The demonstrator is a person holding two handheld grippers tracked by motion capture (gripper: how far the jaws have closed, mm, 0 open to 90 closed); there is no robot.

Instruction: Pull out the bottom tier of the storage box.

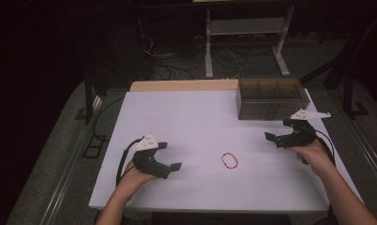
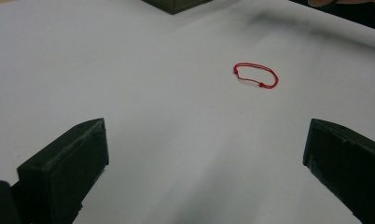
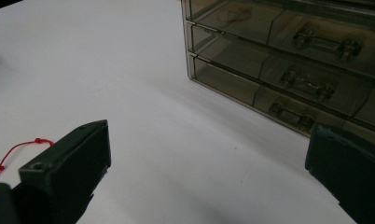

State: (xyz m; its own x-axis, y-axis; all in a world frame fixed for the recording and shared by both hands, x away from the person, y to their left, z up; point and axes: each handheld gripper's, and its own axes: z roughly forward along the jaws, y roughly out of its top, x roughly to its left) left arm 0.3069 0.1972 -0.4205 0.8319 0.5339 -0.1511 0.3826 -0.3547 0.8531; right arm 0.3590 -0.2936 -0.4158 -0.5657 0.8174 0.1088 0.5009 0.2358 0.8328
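Since nothing is gripped yet, the high view shows the left gripper (image 1: 170,157) and right gripper (image 1: 279,132) with jaws spread wide, flanking the thin red string loop (image 1: 230,160) lying limp on the matte white table (image 1: 186,117). In the left gripper view, the loop lies ahead of the fingers (image 2: 64,163), nearer the right-hand one. In the right gripper view, the smoky translucent plastic drawer box (image 3: 288,60) stands beyond the fingertips, probably the loop's destination.

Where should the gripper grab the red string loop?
Probably from above, pinching one long side of the red loop, away from its knots. It lies flat and thin on the table, so jaws must straddle one strand. The open left gripper faces it.
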